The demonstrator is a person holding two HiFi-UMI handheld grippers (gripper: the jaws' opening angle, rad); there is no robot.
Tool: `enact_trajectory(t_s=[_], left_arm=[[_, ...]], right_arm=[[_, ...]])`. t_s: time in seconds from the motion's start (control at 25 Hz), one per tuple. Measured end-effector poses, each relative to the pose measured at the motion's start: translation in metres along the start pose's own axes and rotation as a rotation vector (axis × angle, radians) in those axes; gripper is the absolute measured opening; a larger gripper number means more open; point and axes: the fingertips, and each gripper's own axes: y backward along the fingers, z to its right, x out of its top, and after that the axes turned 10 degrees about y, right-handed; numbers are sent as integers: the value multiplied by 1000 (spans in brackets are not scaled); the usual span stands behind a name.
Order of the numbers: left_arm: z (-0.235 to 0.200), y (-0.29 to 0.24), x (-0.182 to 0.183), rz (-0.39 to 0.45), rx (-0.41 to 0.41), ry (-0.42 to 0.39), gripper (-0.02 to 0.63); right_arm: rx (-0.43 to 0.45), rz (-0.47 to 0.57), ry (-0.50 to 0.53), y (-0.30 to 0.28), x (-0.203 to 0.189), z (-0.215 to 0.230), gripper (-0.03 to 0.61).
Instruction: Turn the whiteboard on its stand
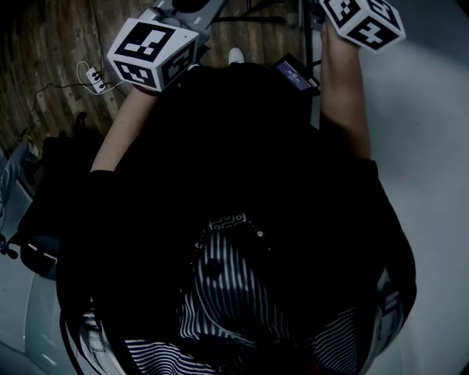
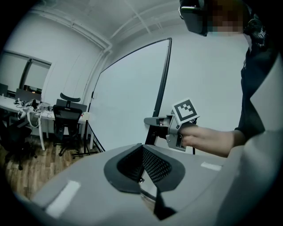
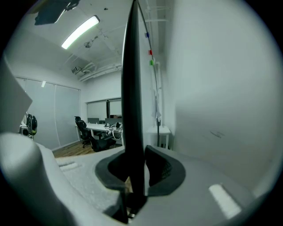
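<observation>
The whiteboard (image 2: 128, 97) stands upright, its white face filling the middle of the left gripper view. Its dark frame edge (image 2: 163, 75) runs up the right side. My right gripper (image 2: 152, 120) is shut on that edge at about mid height. In the right gripper view the dark frame (image 3: 132, 88) passes straight up between the jaws of the right gripper (image 3: 135, 176), with the white face (image 3: 221, 110) to the right. My left gripper (image 2: 142, 167) is held off from the board, shut, with nothing in it. From the head view only the marker cubes show, the left cube (image 1: 154, 51) and the right cube (image 1: 364, 20).
Black office chairs (image 2: 66, 119) and desks (image 2: 17, 106) stand at the left on a wooden floor. A stand leg (image 2: 95, 141) slants down to the floor. A power strip (image 1: 94, 77) lies on the floor. A small white table (image 3: 160, 132) stands behind the board.
</observation>
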Motion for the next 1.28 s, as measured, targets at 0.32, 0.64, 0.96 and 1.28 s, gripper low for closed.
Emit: enact_trajectory(t_s=[0.32, 0.64, 0.96, 1.28], left_arm=[[-2, 1, -3, 10, 5, 14, 3], [3, -11, -8, 7, 7, 15, 3], [-3, -8, -13, 6, 6, 11, 3], [18, -32, -3, -2, 3, 11, 3]], right_arm=[[19, -26, -17, 19, -9, -12, 80], [92, -16, 33, 54, -20, -42, 109], [102, -25, 35, 55, -29, -28, 107], [80, -56, 26, 81, -28, 21, 95]])
